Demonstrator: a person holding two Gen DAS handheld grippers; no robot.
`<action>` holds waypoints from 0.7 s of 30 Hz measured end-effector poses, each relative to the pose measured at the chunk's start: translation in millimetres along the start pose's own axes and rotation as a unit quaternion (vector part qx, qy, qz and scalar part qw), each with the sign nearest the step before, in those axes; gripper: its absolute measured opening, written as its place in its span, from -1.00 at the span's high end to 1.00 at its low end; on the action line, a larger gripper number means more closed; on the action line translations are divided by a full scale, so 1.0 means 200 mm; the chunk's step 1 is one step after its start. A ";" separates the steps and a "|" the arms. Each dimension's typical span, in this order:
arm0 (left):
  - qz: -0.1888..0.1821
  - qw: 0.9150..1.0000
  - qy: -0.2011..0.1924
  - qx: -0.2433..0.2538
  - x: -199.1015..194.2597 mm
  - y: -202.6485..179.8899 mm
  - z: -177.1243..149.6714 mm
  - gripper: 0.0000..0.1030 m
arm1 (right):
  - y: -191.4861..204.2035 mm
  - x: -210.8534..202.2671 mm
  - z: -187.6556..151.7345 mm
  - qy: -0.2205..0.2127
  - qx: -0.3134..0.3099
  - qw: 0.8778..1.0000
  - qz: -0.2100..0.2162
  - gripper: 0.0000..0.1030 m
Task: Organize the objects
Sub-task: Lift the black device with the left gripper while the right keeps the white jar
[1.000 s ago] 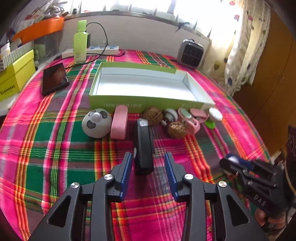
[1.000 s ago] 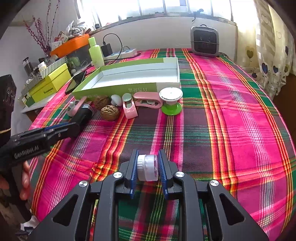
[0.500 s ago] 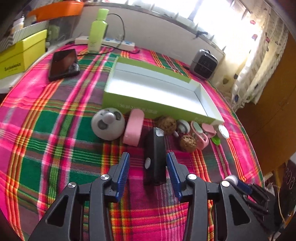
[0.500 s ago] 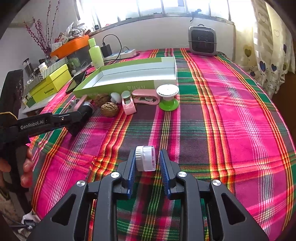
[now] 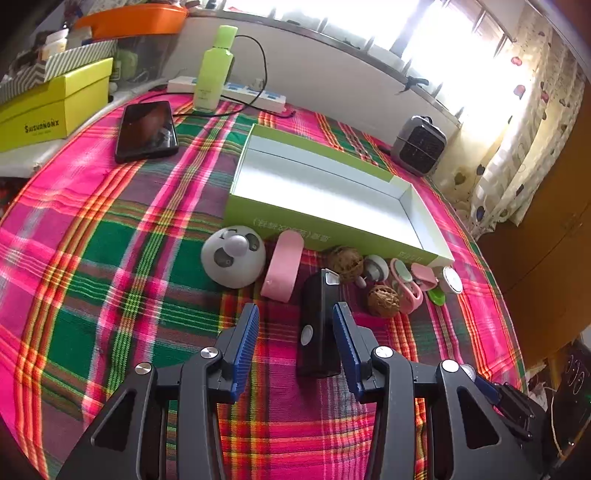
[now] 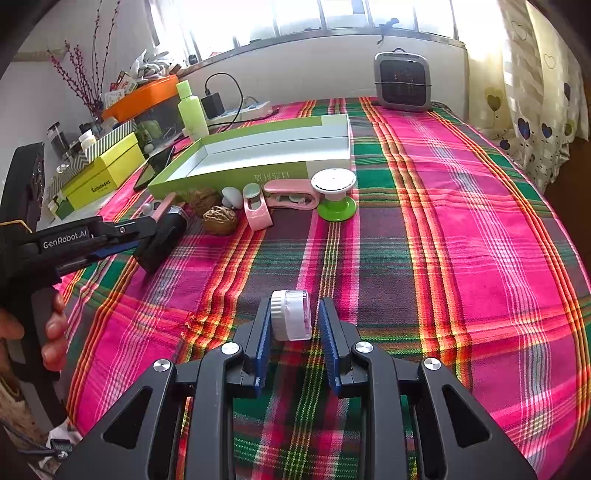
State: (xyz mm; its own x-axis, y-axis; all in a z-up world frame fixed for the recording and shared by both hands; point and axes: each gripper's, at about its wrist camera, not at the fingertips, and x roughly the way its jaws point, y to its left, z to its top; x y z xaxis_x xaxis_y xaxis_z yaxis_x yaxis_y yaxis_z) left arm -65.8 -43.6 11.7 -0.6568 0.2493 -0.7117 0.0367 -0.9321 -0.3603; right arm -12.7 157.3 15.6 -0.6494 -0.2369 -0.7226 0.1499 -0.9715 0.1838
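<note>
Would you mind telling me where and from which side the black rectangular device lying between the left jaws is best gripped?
Grip the black device across its two long flat sides, near mid-length. It lies flat on the plaid cloth, pointing away from the left gripper, so coming from its near end, angled downward, seems best. The jaws have just opened and straddle it off-centre: centre them before closing.

Bright window (image 6: 332,18); patterned curtain (image 6: 535,92); white wall (image 6: 314,70)
</note>
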 end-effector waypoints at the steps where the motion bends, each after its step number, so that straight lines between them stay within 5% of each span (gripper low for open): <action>1: -0.003 1.000 0.003 0.000 0.01 -0.01 0.00 0.22 | 0.00 0.00 0.00 0.000 0.000 1.000 0.000 0.49; 10: -0.014 1.000 0.014 0.007 0.03 -0.06 -0.02 0.24 | -0.01 0.00 0.00 0.001 -0.002 1.000 0.003 0.49; 21: 0.015 0.999 0.024 0.033 0.06 -0.12 -0.04 0.24 | -0.01 -0.01 0.00 -0.001 -0.004 1.000 0.004 0.49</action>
State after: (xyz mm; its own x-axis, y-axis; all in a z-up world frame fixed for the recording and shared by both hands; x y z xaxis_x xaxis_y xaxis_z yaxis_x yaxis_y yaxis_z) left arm -68.0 -15.2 7.2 -0.6187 0.2321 -0.7506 0.0051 -0.9542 -0.2993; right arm -11.6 159.4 15.7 -0.6491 -0.2455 -0.7200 0.1613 -0.9694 0.1851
